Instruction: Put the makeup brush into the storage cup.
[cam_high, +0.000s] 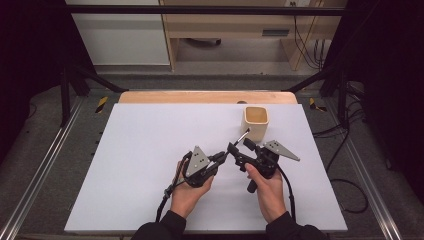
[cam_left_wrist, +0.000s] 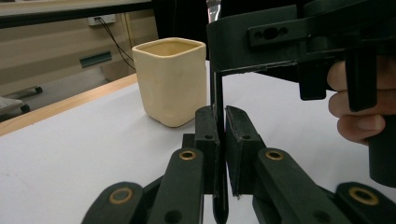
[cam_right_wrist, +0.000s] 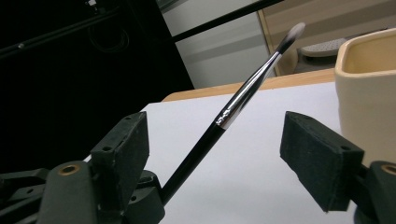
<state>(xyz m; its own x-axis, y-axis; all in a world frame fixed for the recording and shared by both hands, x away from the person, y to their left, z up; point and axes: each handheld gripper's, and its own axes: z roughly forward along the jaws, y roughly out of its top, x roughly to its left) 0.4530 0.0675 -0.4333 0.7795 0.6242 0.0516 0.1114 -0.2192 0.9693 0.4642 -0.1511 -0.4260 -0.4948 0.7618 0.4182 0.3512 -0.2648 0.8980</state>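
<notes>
Holding brush (cam_right_wrist: 243, 95) off the desk (cam_high: 150, 150) w/ left fingers (cam_left_wrist: 205, 135) clamped on its handle, tip near cup (cam_high: 256, 121). Right fingers (cam_right_wrist: 317, 158) wide open, empty, flanking it. Handover or drop into cup left, I'd say.

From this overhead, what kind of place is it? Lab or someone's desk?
Most likely a lab data-collection rig, not a home desk. A black metal frame surrounds the white table, cables trail on the grey floor, and a person works a left gripper and right gripper near a cream cup.
</notes>
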